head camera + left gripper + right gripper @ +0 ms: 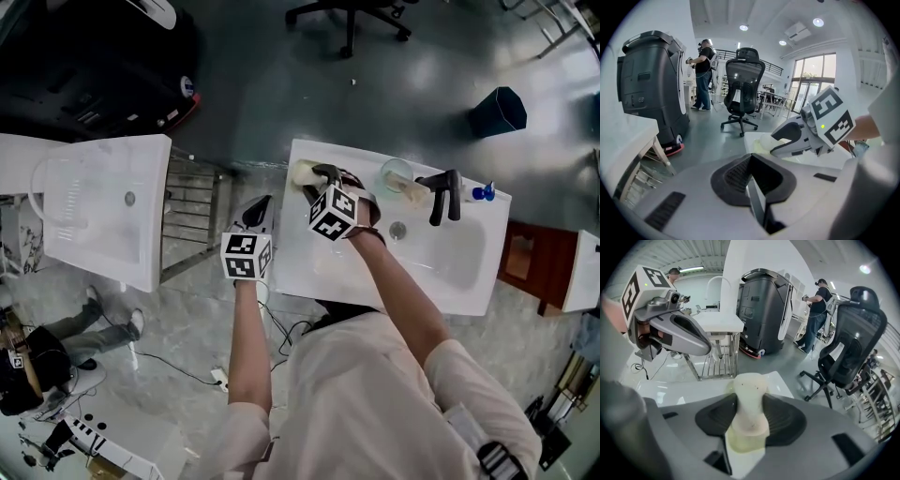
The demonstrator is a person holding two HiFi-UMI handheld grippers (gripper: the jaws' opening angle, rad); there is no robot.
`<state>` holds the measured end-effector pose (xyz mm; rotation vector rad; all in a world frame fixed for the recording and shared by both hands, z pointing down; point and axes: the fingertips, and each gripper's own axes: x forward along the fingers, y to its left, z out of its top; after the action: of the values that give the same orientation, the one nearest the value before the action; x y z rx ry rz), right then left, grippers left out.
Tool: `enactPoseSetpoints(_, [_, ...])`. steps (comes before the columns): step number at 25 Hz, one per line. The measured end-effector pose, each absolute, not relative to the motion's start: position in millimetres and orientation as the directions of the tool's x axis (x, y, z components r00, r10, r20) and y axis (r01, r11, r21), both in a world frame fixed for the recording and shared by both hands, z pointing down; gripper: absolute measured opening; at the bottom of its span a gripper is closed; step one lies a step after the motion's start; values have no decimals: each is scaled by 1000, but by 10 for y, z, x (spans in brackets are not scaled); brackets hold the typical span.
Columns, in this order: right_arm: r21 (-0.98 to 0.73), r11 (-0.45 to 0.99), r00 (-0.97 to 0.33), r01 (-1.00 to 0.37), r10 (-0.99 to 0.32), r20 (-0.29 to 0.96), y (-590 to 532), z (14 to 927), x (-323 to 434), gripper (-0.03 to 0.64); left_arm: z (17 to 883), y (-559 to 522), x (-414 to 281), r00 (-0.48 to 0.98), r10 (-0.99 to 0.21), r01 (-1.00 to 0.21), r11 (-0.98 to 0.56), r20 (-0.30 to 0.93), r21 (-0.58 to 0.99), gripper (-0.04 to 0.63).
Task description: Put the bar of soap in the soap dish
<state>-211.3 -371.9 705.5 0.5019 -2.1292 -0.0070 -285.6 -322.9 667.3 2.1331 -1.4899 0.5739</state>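
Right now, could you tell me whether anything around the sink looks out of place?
Yes: a yellowish smear stains the far left corner of the white sink, under the bar of soap that the right gripper clamps; it looks like soap residue. Nothing else stands out.

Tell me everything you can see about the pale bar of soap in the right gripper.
The pale cream bar of soap is oblong with rounded ends. It looks matte and waxy, and has a few tiny dark specks. The right gripper is shut on it: the dark ribbed pads press its two long sides, and one rounded end sticks out beyond the jaws. It sits over the far left corner of the white ceramic sink. Whether it touches the sink I cannot tell.
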Motion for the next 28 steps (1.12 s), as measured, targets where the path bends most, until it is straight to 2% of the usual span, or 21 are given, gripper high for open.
enactPoseSetpoints(6, [212, 916, -485, -340, -364, 795, -3738, 7083, -2147, 183, 6699, -3182, -2925, 306, -742, -949, -289, 596, 127, 5])
enactPoseSetpoints(16, [171, 878, -518, -446, -409, 751, -3751, 6872, -2063, 179, 6603, -3143, -2927, 307, -750, -947, -301, 585, 111, 5])
enactPoseSetpoints(28, [107, 830, -570, -547, -463, 679, -3541, 6600, -1751, 179, 6353, -3234, -2554, 344, -775, -931, -355, 531, 86, 5])
